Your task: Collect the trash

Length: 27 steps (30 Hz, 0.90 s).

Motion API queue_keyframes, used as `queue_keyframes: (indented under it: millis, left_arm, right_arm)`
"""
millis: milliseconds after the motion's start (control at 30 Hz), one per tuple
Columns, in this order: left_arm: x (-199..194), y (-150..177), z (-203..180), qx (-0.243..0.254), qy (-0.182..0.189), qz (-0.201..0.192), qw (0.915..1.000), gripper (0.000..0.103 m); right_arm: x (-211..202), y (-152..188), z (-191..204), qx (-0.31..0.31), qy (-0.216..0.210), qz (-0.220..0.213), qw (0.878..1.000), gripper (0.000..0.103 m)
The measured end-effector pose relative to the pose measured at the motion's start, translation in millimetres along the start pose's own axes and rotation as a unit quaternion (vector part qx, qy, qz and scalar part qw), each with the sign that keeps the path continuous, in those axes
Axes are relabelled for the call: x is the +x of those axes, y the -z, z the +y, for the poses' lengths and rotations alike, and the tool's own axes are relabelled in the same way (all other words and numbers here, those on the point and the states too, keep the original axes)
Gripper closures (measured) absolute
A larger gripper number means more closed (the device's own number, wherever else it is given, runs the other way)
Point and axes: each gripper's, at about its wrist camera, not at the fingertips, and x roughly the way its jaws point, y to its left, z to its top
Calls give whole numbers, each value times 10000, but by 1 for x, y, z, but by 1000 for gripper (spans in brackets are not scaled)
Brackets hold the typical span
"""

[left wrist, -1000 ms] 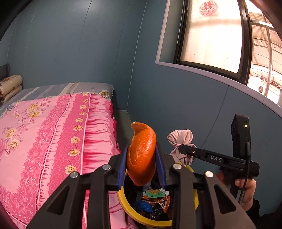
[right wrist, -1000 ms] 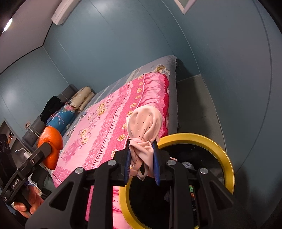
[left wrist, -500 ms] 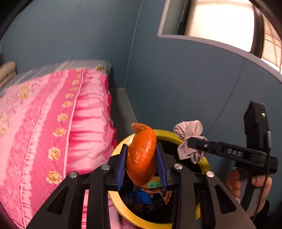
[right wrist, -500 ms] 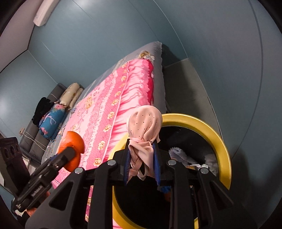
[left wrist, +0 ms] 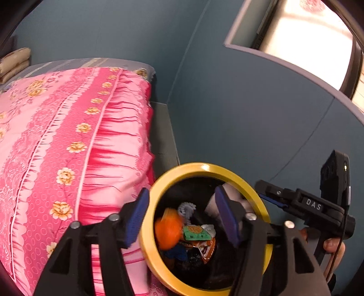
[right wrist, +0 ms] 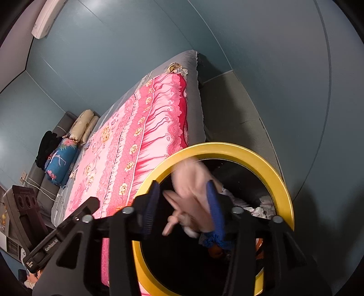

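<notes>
One bin [left wrist: 206, 167], black inside w/ a yellow rim, stands on the floor betw. the bed [left wrist: 68, 141] and the blue wall. Two grippers are over it, both tilted down toward the opening.

Left gripper [left wrist: 182, 215]: jaws are opening, spread wide, nothing betw. them. One piece of orange peel [left wrist: 169, 228] is below them inside the bin, blurred, near the left wall of the bin. Beside it I count one green-and-white wrapper [left wrist: 196, 233], one orange foil wrapper [left wrist: 206, 247], one blue scrap [left wrist: 178, 252], one white crumpled bit [left wrist: 187, 208]. More dark trash is under these, cannot tell what.

Right gripper [right wrist: 182, 205]: jaws are also opening. One pale pink cloth piece [right wrist: 193, 189] is betw. them, blurred; it lies close to the right blue pad, well apart from the left pad, so not pinched. It is just over the bin mouth.

In the left cam, one hand [left wrist: 333, 248] holds the right gripper's handle at the right edge, fingers around it.

On the bed: one pink flower quilt, two beige rolled pillows [right wrist: 85, 124], one blue flower cushion [right wrist: 61, 159]. One window [left wrist: 304, 38] is in the wall, one air-con unit [right wrist: 47, 19] up high.
</notes>
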Motion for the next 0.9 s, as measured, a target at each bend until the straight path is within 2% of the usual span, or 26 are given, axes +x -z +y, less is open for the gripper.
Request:
queue_keyframes:
  millis: [200,367,533,600,667,767,900]
  left_arm:
    - [-28,2,28,-209,-236,-209,9993,45]
    - [-62,8,58,-310,-592,-453,9967,45]
    - [-106,23,93,-481,-1115,-707,9901,45]
    - [-126,30,104,-490,-1466,-853,9843,45]
    - [-140,35,111,-488,-1636,-937,9809,45]
    - [-168,46,121,-510,-1890,-1169,9737,37]
    - [-198,60,127,-523,-2084,-1492,9652,20]
  right_arm:
    - [-7,0,8,-135,91,-151,9998,58]
    - [1,-4,28,-361,-73,-102,9993,57]
    - [21,4,83,-975,-300,72,9948,57]
    - [34,14,115,-1332,-439,212,9899,57]
    - [38,22,133,-1513,-485,277,9869,57]
    - [51,40,174,-1889,-470,319,9803,53]
    - [53,62,206,-2101,-373,200,9768,38]
